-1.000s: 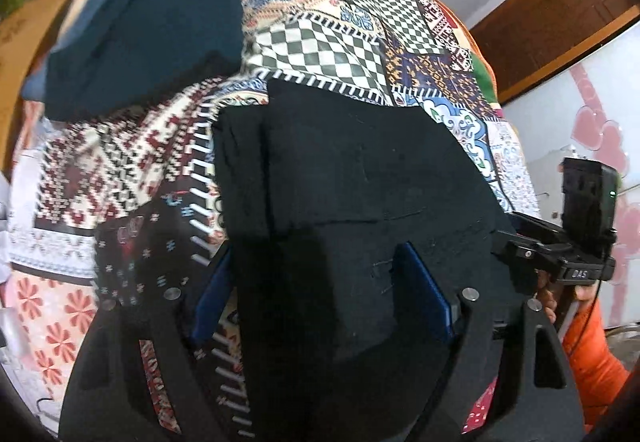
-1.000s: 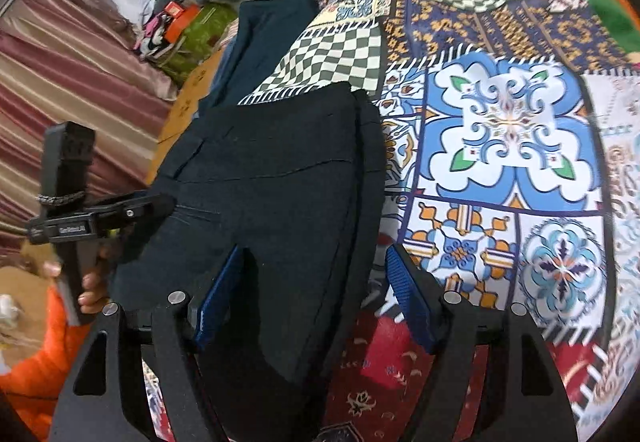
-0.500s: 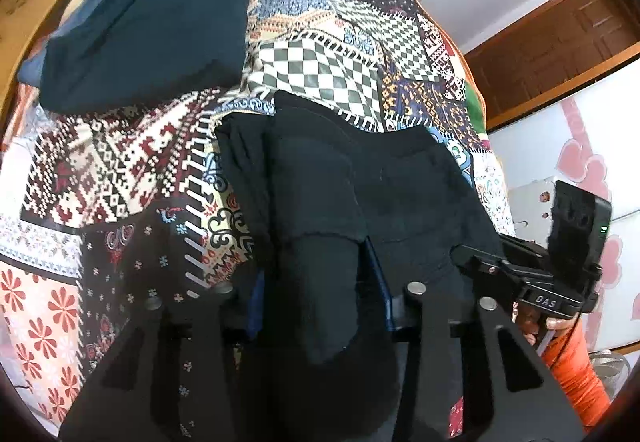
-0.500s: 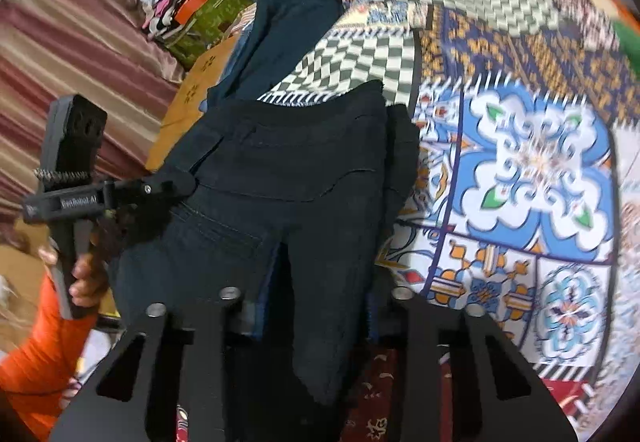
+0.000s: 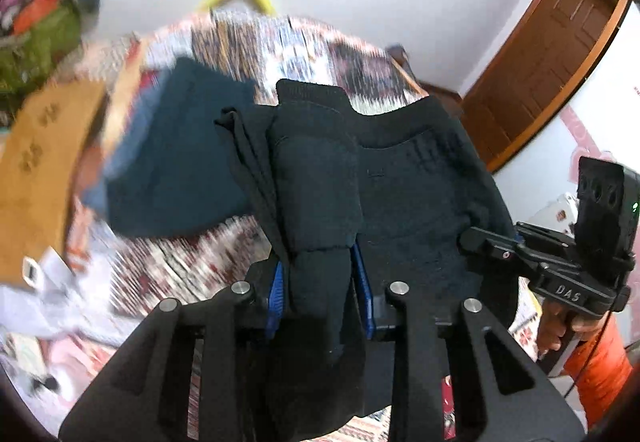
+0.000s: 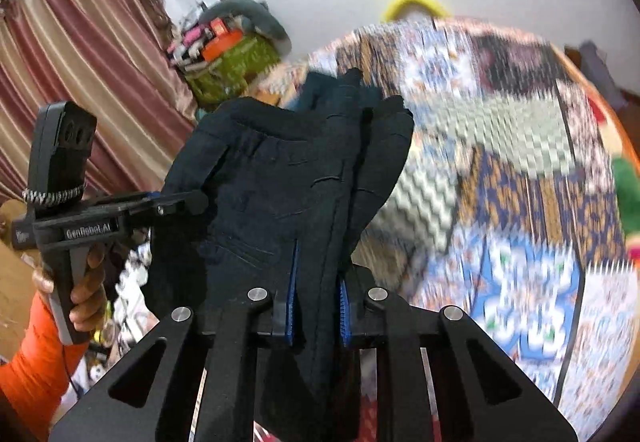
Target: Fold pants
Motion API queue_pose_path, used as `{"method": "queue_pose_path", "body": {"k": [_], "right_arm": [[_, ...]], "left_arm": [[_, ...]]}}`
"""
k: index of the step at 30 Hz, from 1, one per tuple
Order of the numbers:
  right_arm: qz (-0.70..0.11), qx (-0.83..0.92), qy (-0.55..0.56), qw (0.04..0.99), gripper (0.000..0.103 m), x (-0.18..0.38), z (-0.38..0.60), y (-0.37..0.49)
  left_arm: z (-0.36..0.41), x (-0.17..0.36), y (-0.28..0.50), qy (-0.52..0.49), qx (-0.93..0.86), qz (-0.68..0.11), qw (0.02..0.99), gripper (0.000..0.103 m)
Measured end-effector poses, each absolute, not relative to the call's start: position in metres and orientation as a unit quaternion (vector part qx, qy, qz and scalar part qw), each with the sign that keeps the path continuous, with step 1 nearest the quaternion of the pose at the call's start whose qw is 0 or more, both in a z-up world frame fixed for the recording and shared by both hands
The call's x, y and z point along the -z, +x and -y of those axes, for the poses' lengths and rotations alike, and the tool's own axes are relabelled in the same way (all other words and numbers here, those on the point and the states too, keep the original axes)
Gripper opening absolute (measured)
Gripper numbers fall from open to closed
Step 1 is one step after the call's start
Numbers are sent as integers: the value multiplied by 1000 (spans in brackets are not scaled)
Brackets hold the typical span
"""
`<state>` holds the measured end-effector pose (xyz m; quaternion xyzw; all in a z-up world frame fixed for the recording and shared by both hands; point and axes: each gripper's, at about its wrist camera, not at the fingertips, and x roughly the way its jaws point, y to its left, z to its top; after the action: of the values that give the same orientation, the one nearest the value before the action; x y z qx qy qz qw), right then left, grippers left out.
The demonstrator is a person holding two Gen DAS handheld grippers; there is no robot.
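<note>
Black pants, folded, hang lifted above the patchwork bedspread, pinched at both near corners. Left gripper: jaws just closed in, blue pads clamping a bunched fold. Right gripper: jaws likewise just closed, pinching the opposite edge. Dark teal folded garment lies on the bedspread behind the pants.

the black pants are folded into a thick bundle, hanging raised above the patterned bed. one bunched edge sits pinched in my left jaws, the opposite edge in my right jaws, the cloth sagging between them.
</note>
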<state>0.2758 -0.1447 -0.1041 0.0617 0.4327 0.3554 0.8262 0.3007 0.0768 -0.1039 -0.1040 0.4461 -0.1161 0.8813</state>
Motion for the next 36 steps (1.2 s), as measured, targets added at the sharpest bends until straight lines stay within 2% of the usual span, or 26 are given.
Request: {"method": "queue_pose_path", "body": {"k": [7,14,18,25,29,32,36], "right_arm": [[-376,-377,60,844,14,69,106,315],[-371,-373,75,847,14,82,58,364],[-388,-365,68,844,14,105,28,390],[-415,-345,37,841,14,169,-6,421],[-463,-315,17,828,15,217,-15,438],[-497,-282,10,821,20,242,-13,446],[-512,-274,4,814,28,247,-3,441]], "left_arm": [[-125,57,331,-98,90,-379,916,30],[-168,69,388,-100,79,-370,920,30],[-189,98,421,-104,63,-384,916,30],[-215,184,480,-111,40,-410,905,30],[-220,254,510,-86,7,-475,876,33],[-225,284,510,-80,-13,-483,872,50],[-228,282,495,-82,-3,-474,877,52]]}}
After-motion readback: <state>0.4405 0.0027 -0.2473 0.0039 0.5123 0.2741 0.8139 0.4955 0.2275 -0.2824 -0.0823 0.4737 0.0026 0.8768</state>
